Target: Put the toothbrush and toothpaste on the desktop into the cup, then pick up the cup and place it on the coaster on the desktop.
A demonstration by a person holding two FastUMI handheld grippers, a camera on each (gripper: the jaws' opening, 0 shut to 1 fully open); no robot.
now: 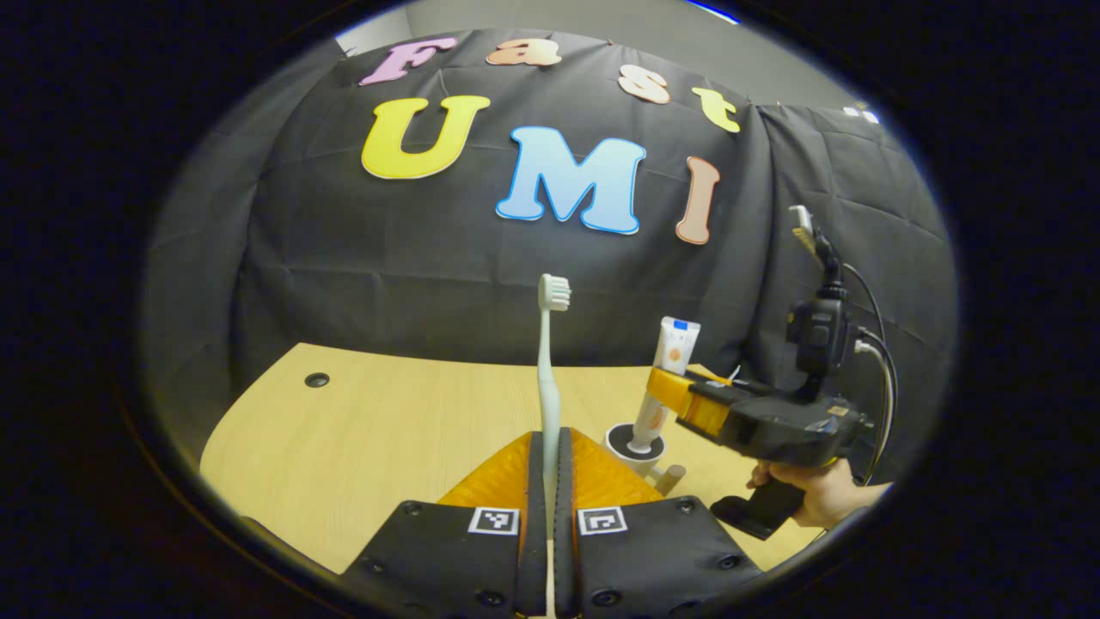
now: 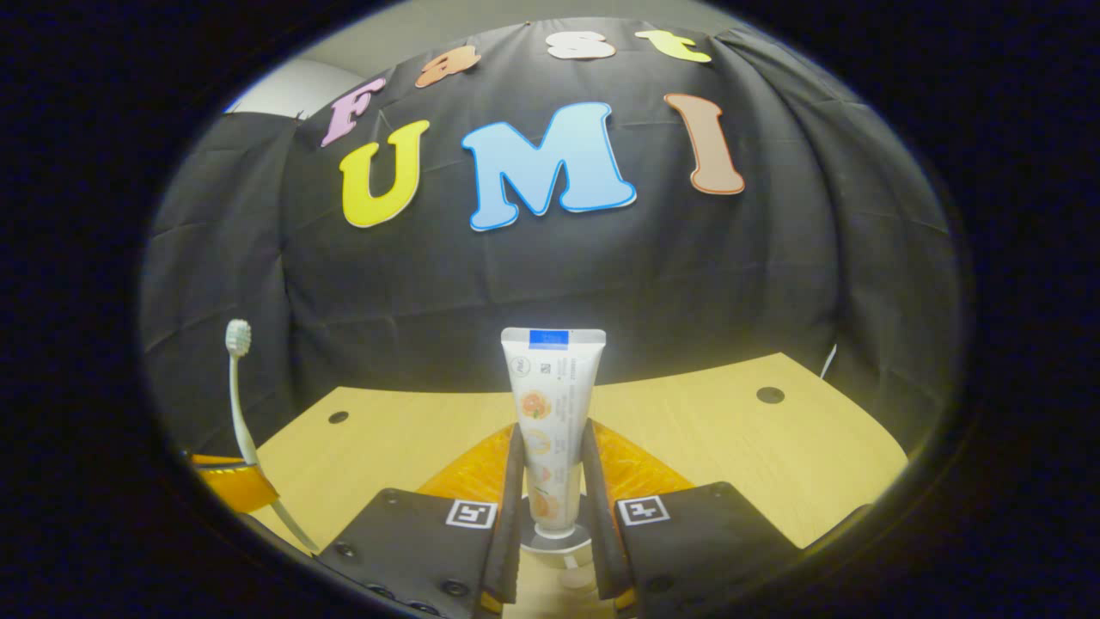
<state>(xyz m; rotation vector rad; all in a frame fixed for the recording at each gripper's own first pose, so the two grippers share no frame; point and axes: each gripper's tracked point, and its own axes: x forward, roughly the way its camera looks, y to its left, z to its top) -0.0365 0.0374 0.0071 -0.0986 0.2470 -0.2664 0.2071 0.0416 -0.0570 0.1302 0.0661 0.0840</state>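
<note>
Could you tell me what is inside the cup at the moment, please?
The cap end of the toothpaste stands in the cup, the tube upright in the right gripper. The cup's bottom is hidden by its rim. The toothbrush is outside, in the left gripper.

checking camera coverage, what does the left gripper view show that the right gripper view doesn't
Left gripper view: a person's hand holds the right gripper side-on, keeping the white toothpaste tube cap-down at the mouth of a white round cup with a handle.
Right gripper view: the tube's printed front, close up between that gripper's own fingers.
Both: the pale slim plastic toothbrush upright in the left gripper, the tube, and the light wooden desktop.
</note>
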